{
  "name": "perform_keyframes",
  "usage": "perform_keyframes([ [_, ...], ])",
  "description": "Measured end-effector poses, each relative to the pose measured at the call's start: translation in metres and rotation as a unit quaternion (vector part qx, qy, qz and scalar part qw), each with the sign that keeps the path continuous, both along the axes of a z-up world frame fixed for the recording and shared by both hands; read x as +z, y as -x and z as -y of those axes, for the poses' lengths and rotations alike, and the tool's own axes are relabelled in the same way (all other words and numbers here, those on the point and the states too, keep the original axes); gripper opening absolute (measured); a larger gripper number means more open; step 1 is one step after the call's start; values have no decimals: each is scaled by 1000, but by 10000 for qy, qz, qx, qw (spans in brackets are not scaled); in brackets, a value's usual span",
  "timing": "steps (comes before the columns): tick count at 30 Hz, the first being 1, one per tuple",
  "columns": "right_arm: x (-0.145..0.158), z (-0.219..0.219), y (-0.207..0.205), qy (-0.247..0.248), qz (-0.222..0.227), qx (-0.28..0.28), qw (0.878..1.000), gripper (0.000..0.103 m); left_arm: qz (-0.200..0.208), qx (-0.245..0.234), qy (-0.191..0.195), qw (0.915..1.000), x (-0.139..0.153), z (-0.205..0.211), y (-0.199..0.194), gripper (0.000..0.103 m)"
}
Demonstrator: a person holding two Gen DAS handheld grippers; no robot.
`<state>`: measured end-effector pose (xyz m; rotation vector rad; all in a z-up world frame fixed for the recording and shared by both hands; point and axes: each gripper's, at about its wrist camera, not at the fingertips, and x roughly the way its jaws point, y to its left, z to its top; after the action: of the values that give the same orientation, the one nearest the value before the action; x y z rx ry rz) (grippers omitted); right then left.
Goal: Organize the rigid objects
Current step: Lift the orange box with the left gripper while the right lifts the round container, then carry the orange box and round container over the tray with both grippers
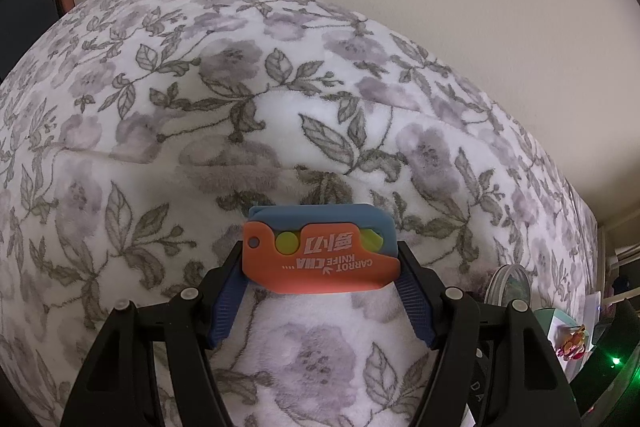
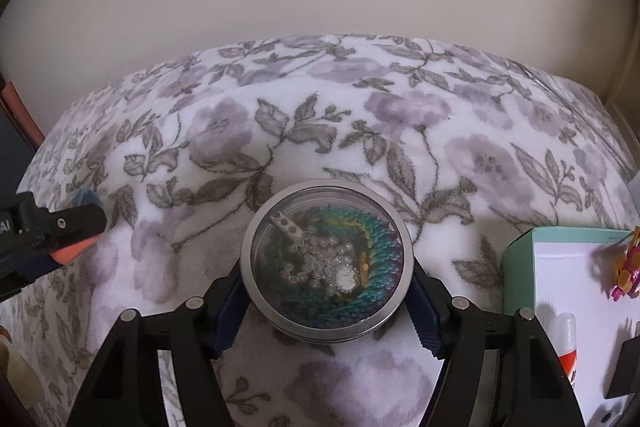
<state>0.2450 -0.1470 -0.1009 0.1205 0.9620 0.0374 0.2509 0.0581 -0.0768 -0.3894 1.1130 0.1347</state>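
An orange and blue toy knife [image 1: 320,259] marked "CARROT KNIFE" sits crosswise between the blue pads of my left gripper [image 1: 320,255], which is shut on its two ends just above the floral blanket [image 1: 200,107]. A round metal tin [image 2: 326,259] with a clear lid shows beads and a teal scaly toy inside. It rests on the blanket, and my right gripper [image 2: 326,279] is shut on its sides. In the right wrist view the left gripper [image 2: 60,227] shows at the left edge with the toy knife [image 2: 74,251]. The tin [image 1: 510,283] also peeks in at the right of the left wrist view.
A mint-green box [image 2: 520,259] with a white inside stands at the right, holding a pink and yellow toy [image 2: 626,267] and a white tube with an orange label [image 2: 564,343]. The blanket [image 2: 320,127] runs back to a plain wall.
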Motion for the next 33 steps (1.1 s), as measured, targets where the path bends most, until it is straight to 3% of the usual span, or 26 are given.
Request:
perform_keyframes([
  [6,12,8,4,-563,32,25,9984,73,62,-9,50,10000,3,2,0,71],
  [18,74,31,43,-544,490,-54,9973,73,467,-121,181,9987,54,23,20,71],
  [26,116,64,83,-372,650,-311,9967,73,741,-228,477,9958,97,44,52,71],
  [33,144,101,121,-392,720,-695,9942,73,997,-563,297,9930,132,74,90,72],
])
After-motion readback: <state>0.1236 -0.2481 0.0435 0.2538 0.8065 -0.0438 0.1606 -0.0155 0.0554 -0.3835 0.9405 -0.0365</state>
